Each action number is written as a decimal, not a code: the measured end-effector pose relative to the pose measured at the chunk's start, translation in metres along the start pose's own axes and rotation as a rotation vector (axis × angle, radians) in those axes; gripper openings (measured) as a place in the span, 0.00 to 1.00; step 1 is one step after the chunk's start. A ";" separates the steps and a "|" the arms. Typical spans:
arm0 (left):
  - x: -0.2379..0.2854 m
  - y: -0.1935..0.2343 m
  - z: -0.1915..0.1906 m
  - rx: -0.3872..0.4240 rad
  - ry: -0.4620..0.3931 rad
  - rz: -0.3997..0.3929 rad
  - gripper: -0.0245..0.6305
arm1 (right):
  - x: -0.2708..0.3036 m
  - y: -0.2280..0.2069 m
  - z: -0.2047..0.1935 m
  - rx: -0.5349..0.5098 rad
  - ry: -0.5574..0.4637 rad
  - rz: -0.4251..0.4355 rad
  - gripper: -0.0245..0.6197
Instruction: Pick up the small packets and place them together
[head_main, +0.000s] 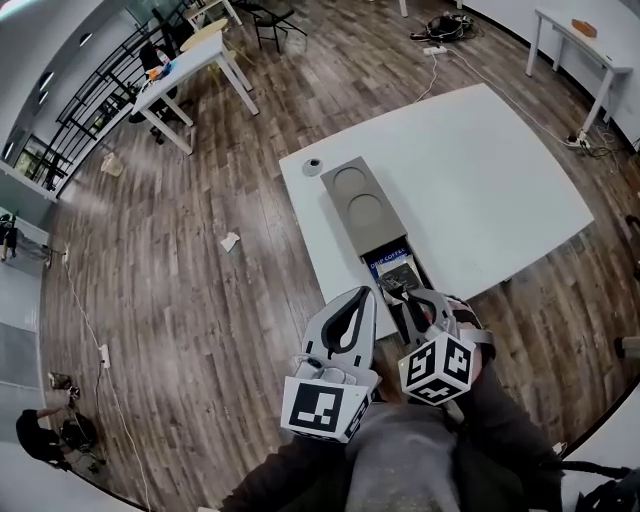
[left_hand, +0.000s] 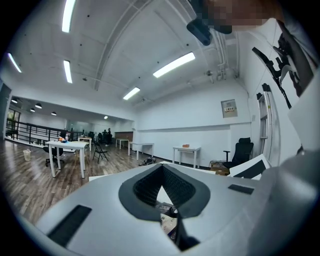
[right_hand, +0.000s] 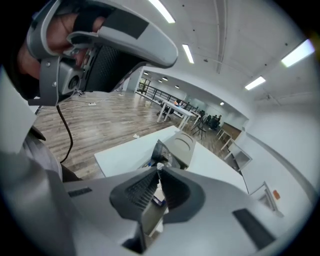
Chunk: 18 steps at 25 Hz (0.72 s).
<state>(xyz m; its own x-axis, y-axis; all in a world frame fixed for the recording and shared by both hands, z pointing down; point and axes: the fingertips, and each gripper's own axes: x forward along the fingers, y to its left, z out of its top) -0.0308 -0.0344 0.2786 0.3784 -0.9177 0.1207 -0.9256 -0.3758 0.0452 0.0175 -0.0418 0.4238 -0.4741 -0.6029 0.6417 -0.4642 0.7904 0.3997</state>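
**Right claw pinches a dark packet at the tray's near end**

Only the right gripper view shows the grip plainly. The right claw (right_hand: 159, 168) is almost pressed together, and its ribbed black pads pinch a thin dark packet (right_hand: 160, 149) whose corner sticks out past the tips. In the head view that packet is just a small dark shape at the near end of the grey tray (head_main: 358, 197). It sits close to a blue packet (head_main: 383, 263) lying in the tray's near compartment.

The left gripper view shows the left claw (left_hand: 161, 166) with its tips pressed together and nothing pinched. Through the gap behind the tips a slip of table and some printed packets can be seen. The head view places this claw just left of the right one, at the table's near edge.

The white table (head_main: 480, 170) stands on a dark wood-plank floor (head_main: 180, 280). A small round grey thing (head_main: 313, 166) sits near the table's far left corner, just beside the tray. Another white table (head_main: 190, 70) stands far to the left, and a paper scrap (head_main: 230, 241) lies on the floor. The left gripper view alone shows ceiling light strips (left_hand: 174, 65) and a black office chair (left_hand: 242, 149) by the far wall.

The tray is long and matt, with two shallow round recesses in its far half. Both claws have smooth pale grey shells, and each carries a cube (head_main: 322, 408) of black-and-white square markers.
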 end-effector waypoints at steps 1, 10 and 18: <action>-0.003 -0.004 -0.002 0.002 0.001 0.007 0.04 | -0.003 0.000 -0.002 -0.001 -0.011 -0.002 0.09; 0.019 0.006 -0.005 -0.003 0.012 0.008 0.04 | 0.006 -0.030 0.019 0.007 -0.074 -0.041 0.09; 0.059 0.075 0.007 -0.020 -0.005 0.015 0.04 | 0.064 -0.077 0.052 0.026 -0.040 -0.093 0.09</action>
<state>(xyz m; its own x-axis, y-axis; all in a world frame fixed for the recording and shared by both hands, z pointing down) -0.0781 -0.1180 0.2818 0.3641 -0.9241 0.1164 -0.9312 -0.3589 0.0634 -0.0159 -0.1472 0.3999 -0.4569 -0.6778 0.5760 -0.5269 0.7280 0.4387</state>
